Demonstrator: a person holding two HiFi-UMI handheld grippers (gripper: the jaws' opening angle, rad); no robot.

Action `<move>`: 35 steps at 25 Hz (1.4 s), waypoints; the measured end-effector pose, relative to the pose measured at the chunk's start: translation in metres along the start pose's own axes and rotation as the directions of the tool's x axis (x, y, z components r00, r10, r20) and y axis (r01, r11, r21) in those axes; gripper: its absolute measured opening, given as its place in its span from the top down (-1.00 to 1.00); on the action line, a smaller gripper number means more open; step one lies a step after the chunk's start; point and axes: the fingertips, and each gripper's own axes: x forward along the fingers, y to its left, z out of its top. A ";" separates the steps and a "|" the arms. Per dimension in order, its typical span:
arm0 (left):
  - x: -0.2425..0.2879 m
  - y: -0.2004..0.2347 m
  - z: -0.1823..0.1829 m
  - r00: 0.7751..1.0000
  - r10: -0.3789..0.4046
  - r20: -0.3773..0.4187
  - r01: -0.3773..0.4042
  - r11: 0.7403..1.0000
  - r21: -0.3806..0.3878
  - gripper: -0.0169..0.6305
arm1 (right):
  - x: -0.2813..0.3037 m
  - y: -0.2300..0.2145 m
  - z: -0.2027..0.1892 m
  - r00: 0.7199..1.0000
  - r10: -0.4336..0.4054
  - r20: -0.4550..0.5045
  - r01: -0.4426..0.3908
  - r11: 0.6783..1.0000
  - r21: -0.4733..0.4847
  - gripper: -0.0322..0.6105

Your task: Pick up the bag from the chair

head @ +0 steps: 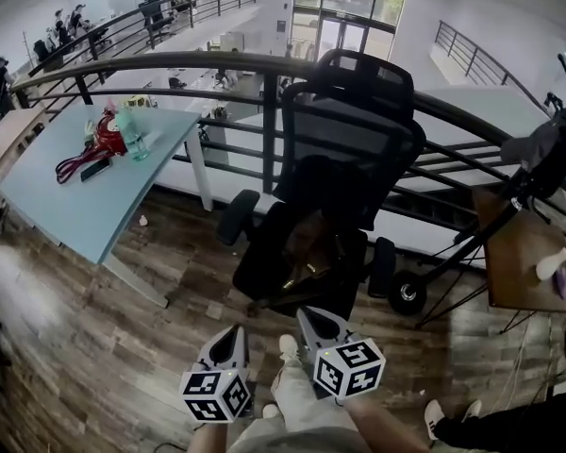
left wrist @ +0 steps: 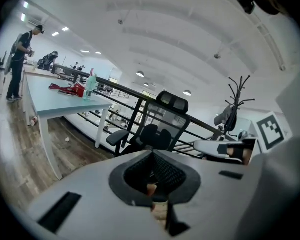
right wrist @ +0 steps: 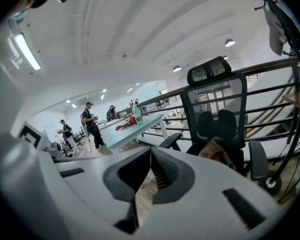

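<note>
A black mesh office chair [head: 344, 159] stands in front of the railing. A brown bag [head: 307, 253] lies on its seat against the backrest. In the right gripper view the bag [right wrist: 217, 151] shows as a tan shape on the seat. My left gripper [head: 236, 333] and right gripper [head: 308, 316] hang side by side low in the head view, short of the chair and clear of the bag. Both have their jaws closed together with nothing between them. In the left gripper view the chair [left wrist: 157, 129] sits beyond the gripper [left wrist: 152, 156], and the bag is hidden there.
A light blue table [head: 75, 206] stands at the left with a red item [head: 99, 144] and a bottle [head: 132, 135] on it. A dark railing [head: 217, 64] runs behind the chair. At the right are a wooden side table [head: 519, 253] and a coat rack [head: 552, 149]. People stand far off at the left.
</note>
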 end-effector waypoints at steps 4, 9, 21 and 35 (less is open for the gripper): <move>0.036 0.011 0.002 1.000 0.011 -0.016 -0.011 1.000 -0.013 0.94 | 0.032 -0.027 0.001 1.000 -0.008 -0.025 0.008 1.000 -0.002 0.89; 0.080 0.023 -0.004 0.999 0.016 -0.047 -0.017 0.999 -0.027 0.94 | 0.069 -0.062 -0.005 0.998 -0.022 -0.056 0.022 1.000 0.000 0.89; 0.174 0.050 -0.032 0.992 0.008 -0.130 -0.014 0.999 -0.043 0.94 | 0.156 -0.144 -0.045 0.988 -0.075 -0.136 0.081 0.996 0.040 0.89; 0.250 0.088 -0.071 0.982 0.029 -0.185 -0.044 0.996 -0.074 0.94 | 0.250 -0.230 -0.140 0.944 -0.148 -0.295 0.159 0.987 0.014 0.44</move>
